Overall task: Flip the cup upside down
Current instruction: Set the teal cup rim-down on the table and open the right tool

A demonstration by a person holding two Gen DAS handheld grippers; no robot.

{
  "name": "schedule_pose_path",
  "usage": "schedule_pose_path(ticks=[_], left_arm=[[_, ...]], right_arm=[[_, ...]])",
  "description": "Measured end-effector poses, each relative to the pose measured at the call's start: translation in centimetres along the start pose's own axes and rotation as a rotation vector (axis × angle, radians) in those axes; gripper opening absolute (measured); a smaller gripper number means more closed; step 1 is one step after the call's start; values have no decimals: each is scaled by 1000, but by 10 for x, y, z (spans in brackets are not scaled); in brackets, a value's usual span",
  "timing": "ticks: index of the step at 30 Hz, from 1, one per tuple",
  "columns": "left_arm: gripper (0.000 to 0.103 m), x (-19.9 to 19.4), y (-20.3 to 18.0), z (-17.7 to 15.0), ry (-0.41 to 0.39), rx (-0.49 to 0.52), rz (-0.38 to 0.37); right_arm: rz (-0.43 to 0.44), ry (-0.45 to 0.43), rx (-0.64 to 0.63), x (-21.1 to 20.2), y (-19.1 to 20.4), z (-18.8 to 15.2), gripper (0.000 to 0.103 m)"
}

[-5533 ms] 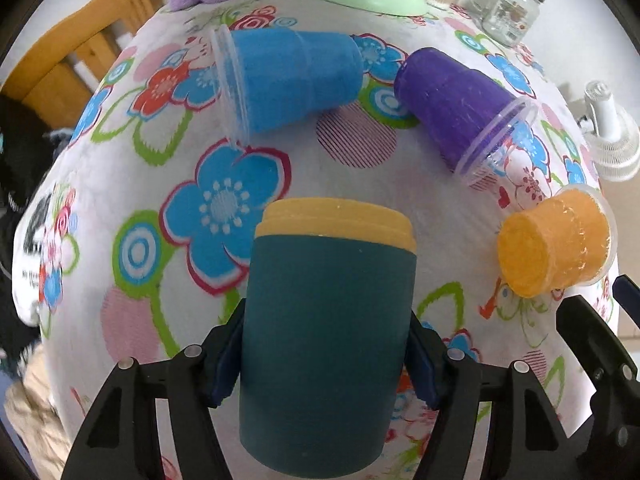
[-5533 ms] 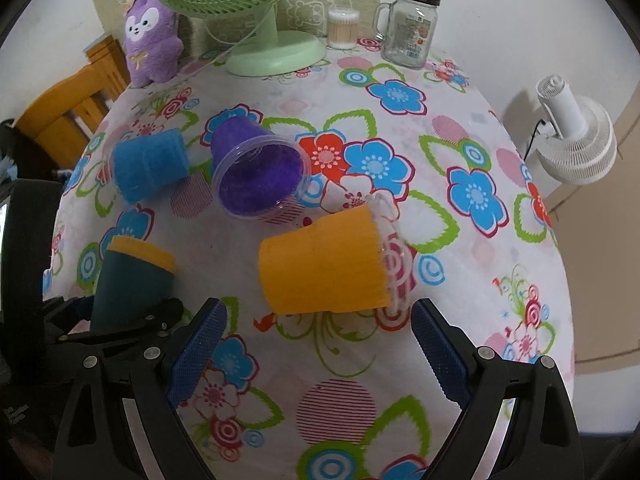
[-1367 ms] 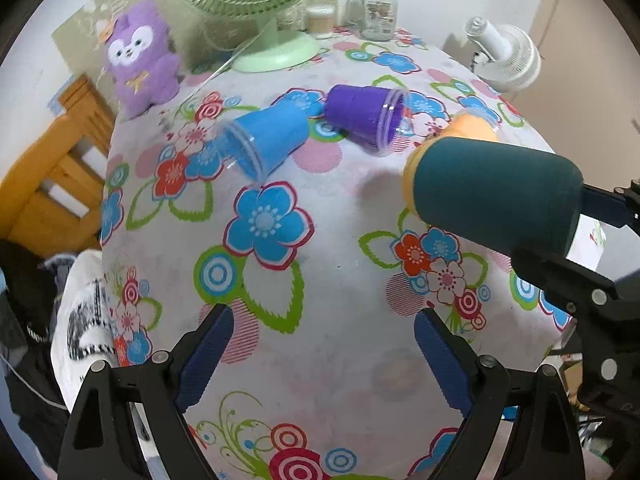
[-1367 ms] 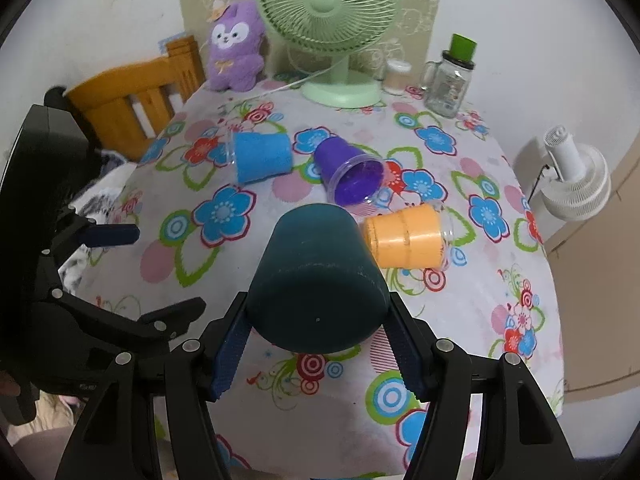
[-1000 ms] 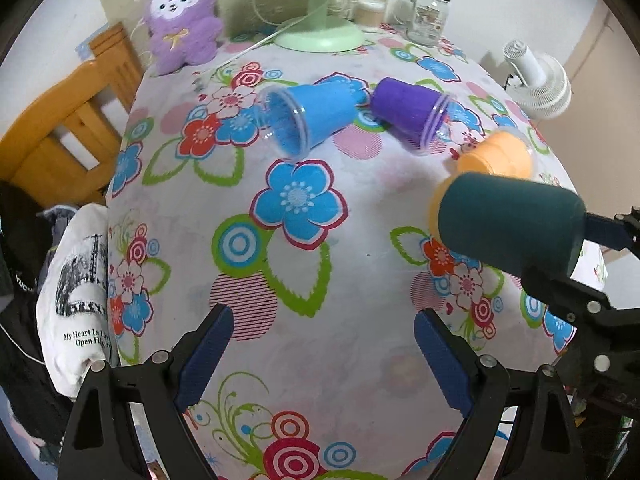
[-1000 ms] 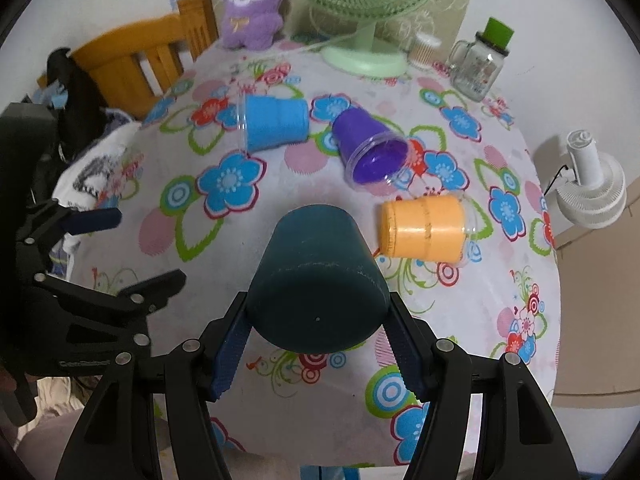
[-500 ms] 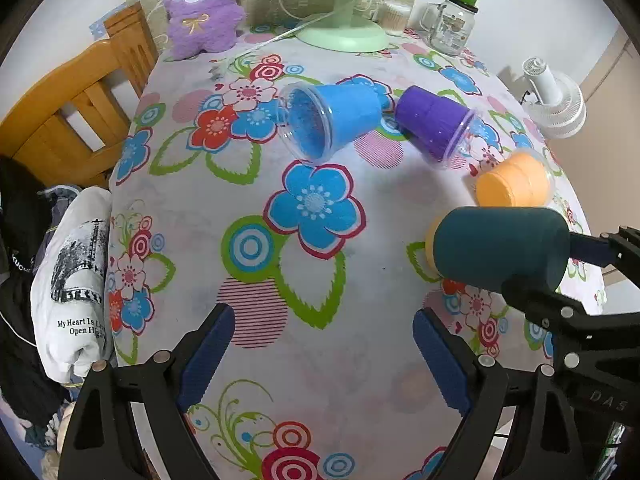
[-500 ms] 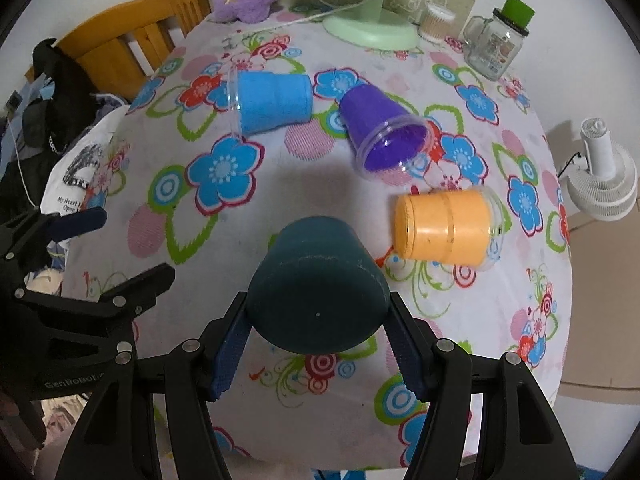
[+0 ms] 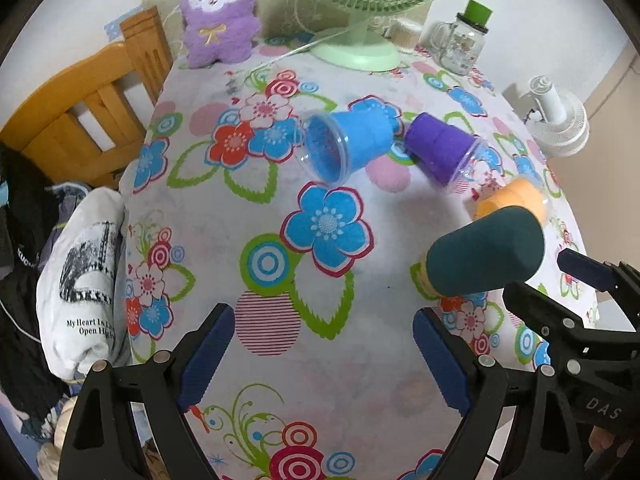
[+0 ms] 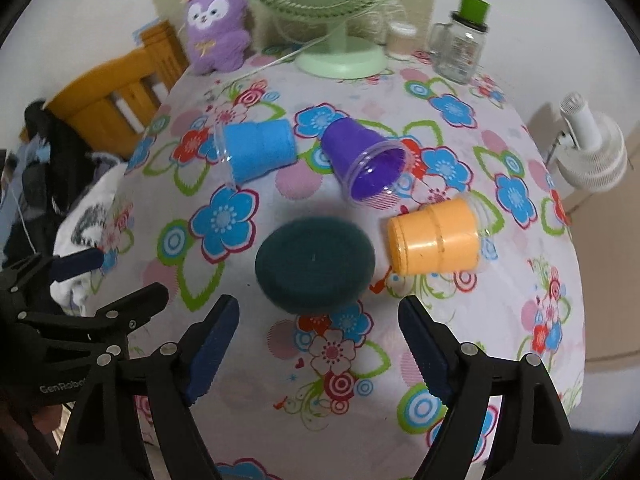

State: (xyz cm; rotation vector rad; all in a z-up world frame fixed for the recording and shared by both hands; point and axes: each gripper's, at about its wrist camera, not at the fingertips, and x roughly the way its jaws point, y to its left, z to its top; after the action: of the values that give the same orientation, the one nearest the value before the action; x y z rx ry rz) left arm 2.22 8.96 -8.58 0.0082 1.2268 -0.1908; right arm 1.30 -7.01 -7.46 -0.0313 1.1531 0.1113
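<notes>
1. Left gripper (image 9: 320, 356), lower frame: jaws apart, empty. I'd leave it parked.
2. Teal cup (image 10: 315, 264), frame centre: base up, seemingly mouth-down on the tablecloth (image 10: 460, 320).
3. Right gripper (image 10: 318, 340): jaws apart, clear of the cup. I'd back straight out, avoiding the orange cup (image 10: 436, 240) at right.

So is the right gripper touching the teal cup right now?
Apart. The right wrist view shows tablecloth between the teal cup and each open jaw of the right gripper.
</notes>
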Motion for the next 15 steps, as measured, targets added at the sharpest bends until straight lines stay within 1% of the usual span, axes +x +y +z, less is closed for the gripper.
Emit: schedule_pose_path(ticks=[8, 15], left_arm=[[94, -18, -8, 0, -35, 56, -18], [98, -31, -20, -5, -61, 30, -8]], right_arm=[[-52, -83, 89, -27, -7, -10, 86], [-40, -115, 104, -44, -20, -20, 88]])
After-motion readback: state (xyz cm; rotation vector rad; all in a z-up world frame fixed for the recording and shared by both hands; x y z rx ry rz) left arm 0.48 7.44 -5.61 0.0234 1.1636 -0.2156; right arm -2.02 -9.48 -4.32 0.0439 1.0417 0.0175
